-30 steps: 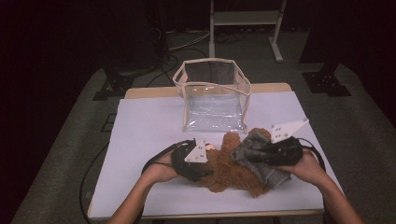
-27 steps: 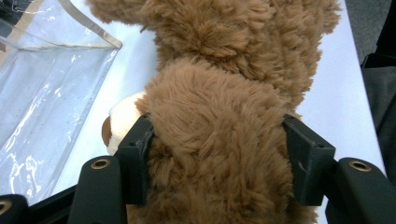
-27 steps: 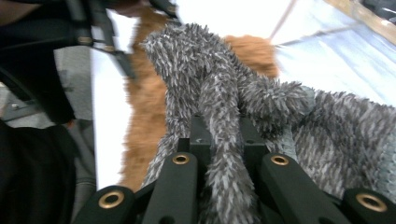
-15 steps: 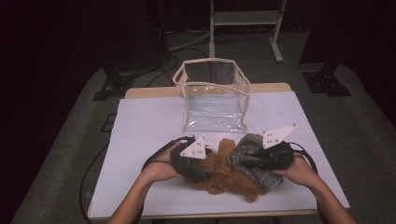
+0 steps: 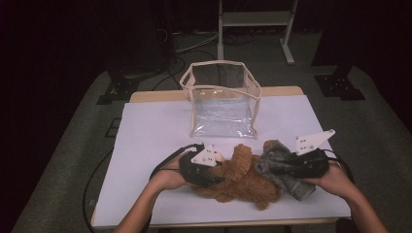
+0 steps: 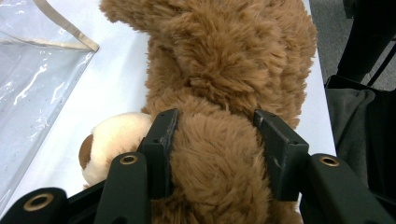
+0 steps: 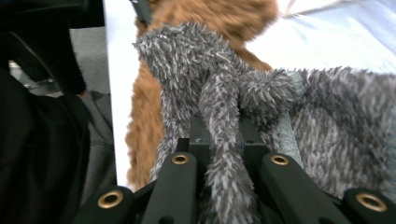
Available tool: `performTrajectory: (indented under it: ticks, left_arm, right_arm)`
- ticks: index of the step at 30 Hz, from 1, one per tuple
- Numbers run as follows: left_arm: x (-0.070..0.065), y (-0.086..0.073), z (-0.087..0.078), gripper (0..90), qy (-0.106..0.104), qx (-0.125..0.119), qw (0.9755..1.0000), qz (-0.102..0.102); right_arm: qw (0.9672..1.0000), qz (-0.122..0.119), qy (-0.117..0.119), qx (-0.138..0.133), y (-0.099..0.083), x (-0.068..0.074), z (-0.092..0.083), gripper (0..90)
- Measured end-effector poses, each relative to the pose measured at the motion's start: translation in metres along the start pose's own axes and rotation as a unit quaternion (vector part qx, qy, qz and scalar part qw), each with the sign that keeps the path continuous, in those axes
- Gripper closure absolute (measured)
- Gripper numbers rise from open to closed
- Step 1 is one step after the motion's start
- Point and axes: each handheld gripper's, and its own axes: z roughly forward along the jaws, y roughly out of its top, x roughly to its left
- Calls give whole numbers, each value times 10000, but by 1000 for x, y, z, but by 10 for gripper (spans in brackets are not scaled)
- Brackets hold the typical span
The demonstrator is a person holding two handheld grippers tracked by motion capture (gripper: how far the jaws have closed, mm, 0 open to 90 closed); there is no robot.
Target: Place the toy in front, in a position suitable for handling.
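Note:
A brown plush bear lies on the white table near the front edge, its cream muzzle turned toward the clear bag. My left gripper comes at it from the left; its jaws have just been closing and now press into the brown fur. A shaggy grey plush toy lies against the bear's right side. My right gripper is shut on one thin grey limb of that toy, with the brown fur behind it.
A clear plastic bag with beige trim stands open-topped at the middle back of the table, also at the upper left of the left gripper view. White table surface lies on both sides. Cables trail off the left edge.
My right gripper with the grey toy first shifted left toward the bear, then moved back to the right. The left hand has stayed where it was.

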Motion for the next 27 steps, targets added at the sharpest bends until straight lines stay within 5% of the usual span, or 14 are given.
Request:
performTrajectory:
  ticks: [6, 13, 19, 27]
  left_arm:
    - [-1, 1, 1, 504, -27, 44, 10000, 17]
    - [-3, 0, 0, 494, -42, 27, 10000, 16]
    - [-3, 1, 2, 484, 11, -4, 10000, -6]
    - [2, 6, 7, 489, 39, 61, 10000, -14]
  right_arm:
    - [9996, 105, -273, -60, 8, -12, -15, 800]
    - [9999, -64, -80, -28, 33, -17, 8, 799]
    - [9994, 293, -170, -46, 14, -32, 0, 800]
    - [9999, 56, -55, -137, 18, -11, -1, 801]
